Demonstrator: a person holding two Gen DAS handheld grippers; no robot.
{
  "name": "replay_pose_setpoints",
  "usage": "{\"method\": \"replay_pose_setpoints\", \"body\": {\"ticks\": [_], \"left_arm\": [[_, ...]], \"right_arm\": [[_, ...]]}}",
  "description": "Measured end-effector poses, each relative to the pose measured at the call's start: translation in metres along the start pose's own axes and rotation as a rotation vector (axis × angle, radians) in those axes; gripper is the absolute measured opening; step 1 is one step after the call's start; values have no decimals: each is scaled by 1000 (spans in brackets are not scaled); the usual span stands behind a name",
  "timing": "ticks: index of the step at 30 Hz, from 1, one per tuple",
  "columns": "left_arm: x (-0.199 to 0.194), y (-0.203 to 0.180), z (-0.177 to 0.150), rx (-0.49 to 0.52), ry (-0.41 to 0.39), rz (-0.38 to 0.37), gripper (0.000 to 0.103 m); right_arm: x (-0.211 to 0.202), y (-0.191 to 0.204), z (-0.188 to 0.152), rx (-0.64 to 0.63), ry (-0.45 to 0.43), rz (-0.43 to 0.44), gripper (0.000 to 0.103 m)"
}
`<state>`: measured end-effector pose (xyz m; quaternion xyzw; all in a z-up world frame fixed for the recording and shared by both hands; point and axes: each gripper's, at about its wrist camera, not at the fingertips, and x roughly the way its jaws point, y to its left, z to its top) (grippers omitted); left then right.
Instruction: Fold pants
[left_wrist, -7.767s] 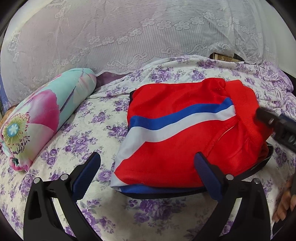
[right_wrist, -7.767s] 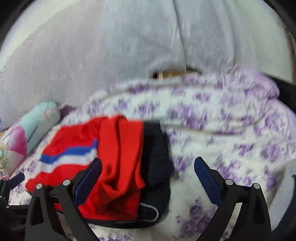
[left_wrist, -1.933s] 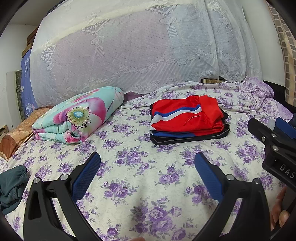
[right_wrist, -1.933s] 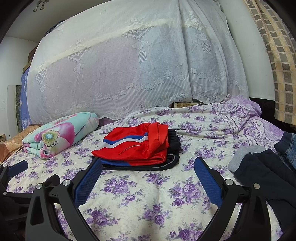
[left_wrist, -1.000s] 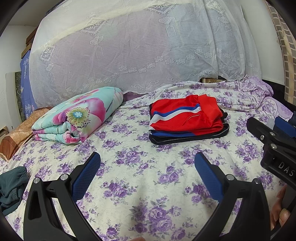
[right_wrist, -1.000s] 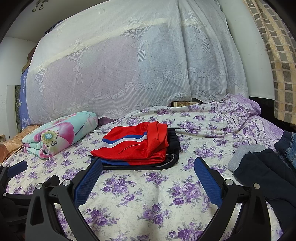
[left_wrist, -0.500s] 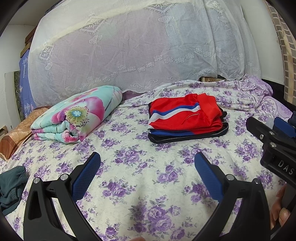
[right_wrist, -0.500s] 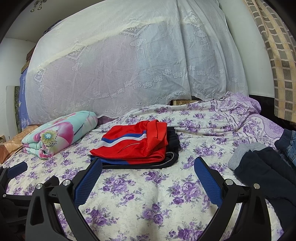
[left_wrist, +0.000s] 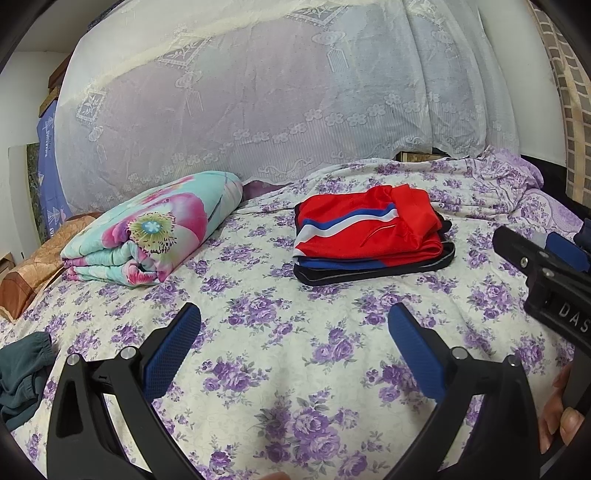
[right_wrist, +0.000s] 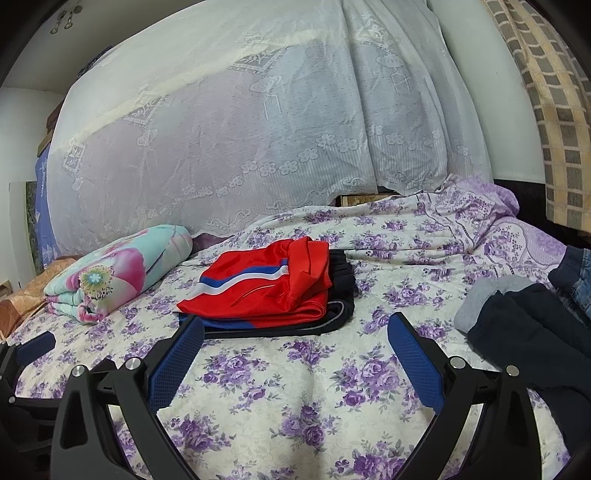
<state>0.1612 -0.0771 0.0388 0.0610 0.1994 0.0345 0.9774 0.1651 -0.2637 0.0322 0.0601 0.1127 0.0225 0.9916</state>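
Observation:
Folded red pants (left_wrist: 364, 232) with a blue and white stripe lie on top of a folded black garment (left_wrist: 373, 271) on the floral bed; they also show in the right wrist view (right_wrist: 266, 291). My left gripper (left_wrist: 293, 325) is open and empty, well short of the stack. My right gripper (right_wrist: 295, 332) is open and empty, also back from the stack. A dark unfolded pile (right_wrist: 524, 332) of clothes with a grey piece lies at the right.
A rolled floral quilt (left_wrist: 155, 236) lies at the left. A dark green garment (left_wrist: 20, 373) sits at the near left edge. A lace curtain (left_wrist: 258, 110) hangs behind the bed. Denim (right_wrist: 576, 280) lies at the far right. The right gripper's body (left_wrist: 546, 280) shows in the left wrist view.
Both grippers have pulled far back from the folded stack since the earliest frames. Over the last second the views barely shift.

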Motion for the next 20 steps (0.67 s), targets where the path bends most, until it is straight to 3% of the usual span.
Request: {"method": "replay_pose_setpoints", "body": {"ticks": [13,20], "left_arm": [[-2,0,1,1,1,-18,99],[6,13,2,-64,33,-35,99]], "right_arm": [[4,-9,2,64,25,1,100],[7,-20,2,119,40,1,100]]}}
